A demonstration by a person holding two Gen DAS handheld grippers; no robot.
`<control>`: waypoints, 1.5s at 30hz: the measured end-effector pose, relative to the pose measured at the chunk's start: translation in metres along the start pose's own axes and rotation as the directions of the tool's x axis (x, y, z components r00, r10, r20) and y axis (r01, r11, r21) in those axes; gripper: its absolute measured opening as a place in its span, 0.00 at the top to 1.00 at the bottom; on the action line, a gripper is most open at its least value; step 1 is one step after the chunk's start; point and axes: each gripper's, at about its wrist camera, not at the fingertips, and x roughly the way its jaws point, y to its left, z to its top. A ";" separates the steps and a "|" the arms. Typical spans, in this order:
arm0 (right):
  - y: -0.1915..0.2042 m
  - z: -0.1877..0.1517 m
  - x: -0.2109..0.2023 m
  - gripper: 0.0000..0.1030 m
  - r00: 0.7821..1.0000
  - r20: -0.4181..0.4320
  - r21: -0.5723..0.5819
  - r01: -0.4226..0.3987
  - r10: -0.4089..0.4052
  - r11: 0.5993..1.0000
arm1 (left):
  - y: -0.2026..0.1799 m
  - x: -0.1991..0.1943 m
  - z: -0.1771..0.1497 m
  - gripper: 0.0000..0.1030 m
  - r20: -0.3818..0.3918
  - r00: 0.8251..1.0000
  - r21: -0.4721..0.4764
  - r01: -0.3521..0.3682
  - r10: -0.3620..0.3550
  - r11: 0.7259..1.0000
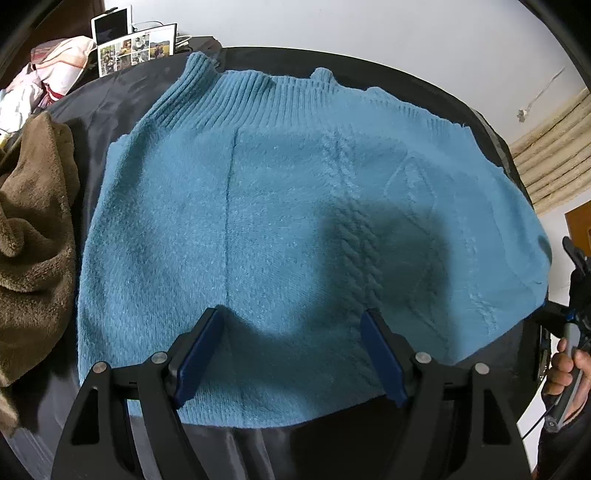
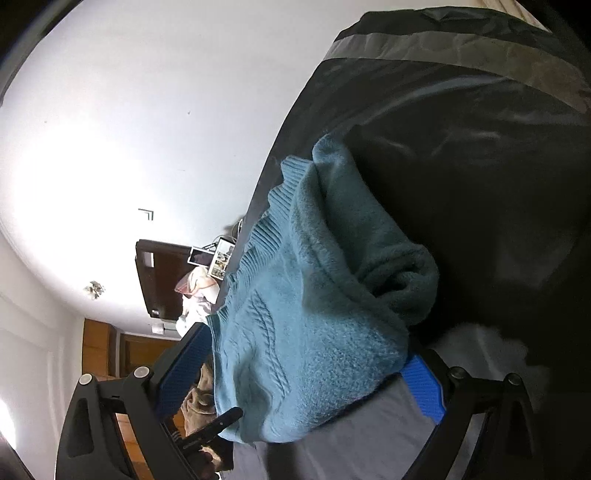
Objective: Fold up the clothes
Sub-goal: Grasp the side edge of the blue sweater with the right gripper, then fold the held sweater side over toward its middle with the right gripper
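Observation:
A blue knitted sweater (image 1: 280,221) lies spread flat on the black-covered table (image 1: 369,62), with its ribbed hem at the far side. My left gripper (image 1: 291,332) hovers open over the sweater's near edge, pointing steeply down, with nothing pinched between its blue pads (image 1: 195,358). In the right wrist view the picture is rolled sideways. There my right gripper (image 2: 306,347) stands open at the sweater's (image 2: 295,332) right edge, and a folded bulge of the knit lies between its wide-spread fingers (image 2: 424,384). A hand holds that gripper beyond the sweater's right edge (image 1: 569,332).
A brown fleece garment (image 1: 33,240) is heaped at the table's left edge beside the sweater. Behind it are a pile of pale clothes (image 1: 48,70), a photo sheet (image 1: 136,50) and a tablet (image 1: 110,26). A white wall rises behind the table.

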 end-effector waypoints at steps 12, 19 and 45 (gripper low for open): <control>0.004 0.000 0.028 0.04 1.000 0.014 0.040 0.017 -0.018 0.999 | 0.003 0.000 0.004 0.20 -0.006 1.000 0.011 0.013 -0.013 1.000; 0.012 0.015 0.016 0.05 0.995 0.094 0.049 0.012 -0.016 0.999 | 0.005 -0.002 0.000 0.20 -0.004 0.999 0.010 0.037 -0.037 0.999; -0.010 0.013 -0.008 0.69 0.959 0.103 -0.042 0.268 -0.262 0.963 | -0.025 -0.001 -0.023 0.20 -0.027 0.999 0.109 0.027 -0.024 0.994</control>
